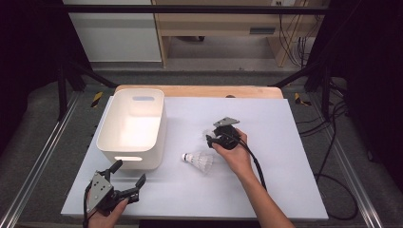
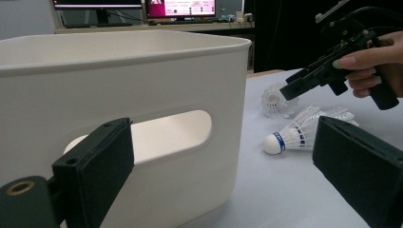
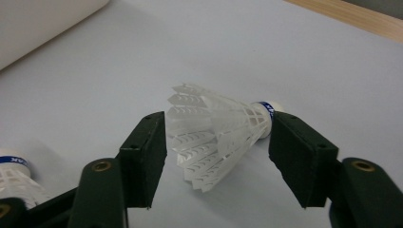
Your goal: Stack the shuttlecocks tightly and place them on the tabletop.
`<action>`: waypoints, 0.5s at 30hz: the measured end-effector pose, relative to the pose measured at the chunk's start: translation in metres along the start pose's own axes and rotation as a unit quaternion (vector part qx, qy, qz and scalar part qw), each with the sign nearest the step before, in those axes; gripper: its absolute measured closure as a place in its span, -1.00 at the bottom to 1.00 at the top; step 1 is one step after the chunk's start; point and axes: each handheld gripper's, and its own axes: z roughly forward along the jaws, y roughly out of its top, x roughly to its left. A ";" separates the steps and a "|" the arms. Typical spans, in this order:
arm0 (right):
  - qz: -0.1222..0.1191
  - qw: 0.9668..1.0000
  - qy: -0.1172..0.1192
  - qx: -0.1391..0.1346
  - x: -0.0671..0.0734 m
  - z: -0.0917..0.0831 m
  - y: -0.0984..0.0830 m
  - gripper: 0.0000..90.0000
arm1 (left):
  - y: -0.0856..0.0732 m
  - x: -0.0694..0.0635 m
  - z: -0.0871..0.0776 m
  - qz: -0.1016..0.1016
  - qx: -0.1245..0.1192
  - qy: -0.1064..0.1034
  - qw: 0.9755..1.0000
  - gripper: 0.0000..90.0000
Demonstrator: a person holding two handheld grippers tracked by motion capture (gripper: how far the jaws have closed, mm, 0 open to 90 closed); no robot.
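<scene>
Two grippers work over a white sheet (image 1: 266,190) that covers the table. At the lower left of the high view the left gripper (image 1: 127,174) rests in a hand (image 1: 107,216) near the sheet's front edge, its jaws spread wide with nothing between them; in the left gripper view they frame the side of the bin (image 2: 142,95) and its handle slot. That white bin (image 1: 108,142) stands in the left half of the high view, just above the left gripper. Right of the bin, near the frame's middle, one shuttlecock (image 1: 198,160) lies on its side on the sheet, cork pointing left. Just above and right of it the right gripper (image 1: 210,138), held by the right hand (image 1: 236,154), points down at a second shuttlecock (image 3: 216,135). In the right gripper view this shuttlecock lies between the jaws, the right pad at or against its cork end, the left pad just beside the skirt with a sliver of gap; the jaws are half closed and not yet clamped. The first shuttlecock (image 3: 14,178) shows at that view's lower left edge.
</scene>
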 end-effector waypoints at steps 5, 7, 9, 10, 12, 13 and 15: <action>0.004 1.000 -0.007 0.002 -0.001 0.001 -0.001 -0.04 | 0.000 0.000 0.000 0.000 0.000 0.000 1.000 -0.85; 0.003 1.000 -0.009 0.003 0.000 0.002 -0.001 -0.01 | 0.000 0.000 0.000 0.001 0.000 0.000 1.000 -0.85; 0.004 1.000 -0.013 0.006 -0.001 0.002 -0.001 0.01 | 0.000 0.000 0.000 0.003 0.001 -0.001 1.000 -0.85; 0.005 1.000 -0.014 0.006 -0.001 0.003 -0.001 0.01 | 0.000 -0.001 0.000 0.003 0.001 0.000 1.000 -0.85; 0.006 1.000 -0.015 0.005 -0.001 0.003 -0.001 0.01 | 0.000 -0.001 0.000 0.004 0.002 -0.001 1.000 -0.85; 0.006 1.000 -0.015 0.005 0.000 0.003 -0.001 0.02 | 0.000 -0.001 0.000 0.004 0.002 -0.001 1.000 -0.85; 0.006 1.000 -0.017 0.004 0.001 0.004 -0.001 0.02 | 0.000 -0.001 0.001 0.004 0.003 -0.002 1.000 -0.85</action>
